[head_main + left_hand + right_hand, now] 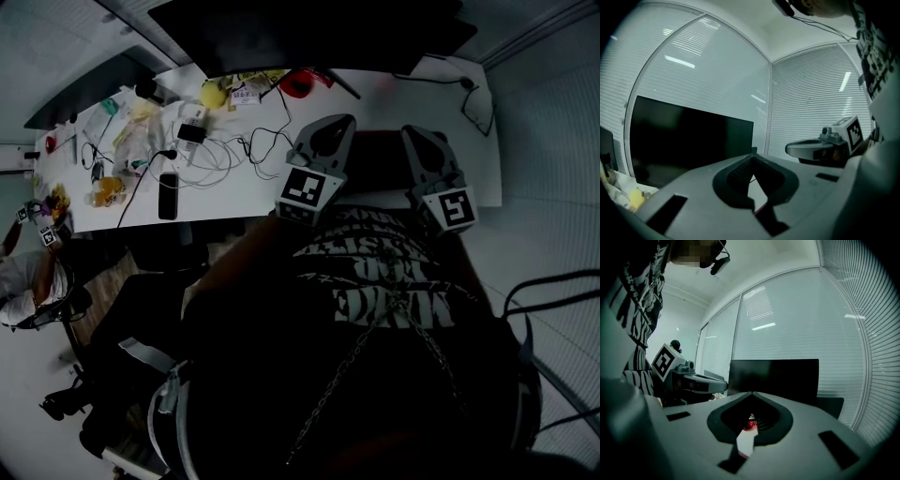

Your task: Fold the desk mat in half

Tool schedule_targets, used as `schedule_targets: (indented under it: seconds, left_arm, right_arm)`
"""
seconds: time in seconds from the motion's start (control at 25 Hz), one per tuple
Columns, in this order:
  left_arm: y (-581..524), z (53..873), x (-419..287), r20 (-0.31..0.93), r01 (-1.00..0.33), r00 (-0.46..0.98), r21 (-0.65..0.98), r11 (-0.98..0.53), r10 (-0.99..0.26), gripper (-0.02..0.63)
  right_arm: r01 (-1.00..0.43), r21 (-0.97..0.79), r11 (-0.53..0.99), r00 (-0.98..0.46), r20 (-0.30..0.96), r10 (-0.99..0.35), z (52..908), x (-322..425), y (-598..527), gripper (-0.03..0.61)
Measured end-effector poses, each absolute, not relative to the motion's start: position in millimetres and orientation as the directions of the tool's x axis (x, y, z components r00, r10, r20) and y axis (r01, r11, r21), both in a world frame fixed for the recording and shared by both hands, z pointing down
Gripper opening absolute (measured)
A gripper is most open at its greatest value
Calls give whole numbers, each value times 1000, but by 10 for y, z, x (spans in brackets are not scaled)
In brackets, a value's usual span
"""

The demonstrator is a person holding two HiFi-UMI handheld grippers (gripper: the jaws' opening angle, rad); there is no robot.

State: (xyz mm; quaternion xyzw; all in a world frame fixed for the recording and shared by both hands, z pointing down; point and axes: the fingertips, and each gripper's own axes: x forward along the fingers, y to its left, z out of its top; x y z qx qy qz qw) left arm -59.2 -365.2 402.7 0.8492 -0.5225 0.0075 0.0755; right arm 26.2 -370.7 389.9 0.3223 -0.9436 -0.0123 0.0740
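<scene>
**Head view:** I've got both grippers held level in front of the torso, over the near edge of the white desk (234, 192). Left gripper (336, 122) and right gripper (414, 133) sit side by side and apart. The desk mat (375, 164) is the dark patch on the desk between and beneath them. The pic is too dark to tell whether it lies as one flat sheet or is already doubled over. So the scene fits either a mat waiting for its edge to be picked up or one already laid in half with the grippers clear. I can't call the step or the next move beyond that. Neither gripper touches the mat, as far as I can see.

**Left gripper view:** The jaws are closed tip to tip with nothing between them. They point at the monitor (689, 140), w/ the right gripper off to the side. The mat is below the line of sight. There's a thin red sliver low in the gap, poss. its edge, not sure.

**Right gripper view:** Same here, jaws together and empty, aimed level toward the monitor. The mat is under the gripper, not in its grasp.
</scene>
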Motion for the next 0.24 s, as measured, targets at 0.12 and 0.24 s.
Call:
schedule_targets:
  seconds: [0.12, 0.24]
  left_arm:
    - [-3604, 4045, -622, 95, -890, 450, 130, -437, -888, 6]
    - [-3585, 4072, -655, 100, -891, 447, 134, -433, -889, 6]
  right_arm:
    - [-602, 70, 796, -785, 135, -605, 3906, 230, -3663, 0]
    - [-595, 67, 801, -789, 138, -598, 3943, 194, -3621, 0]
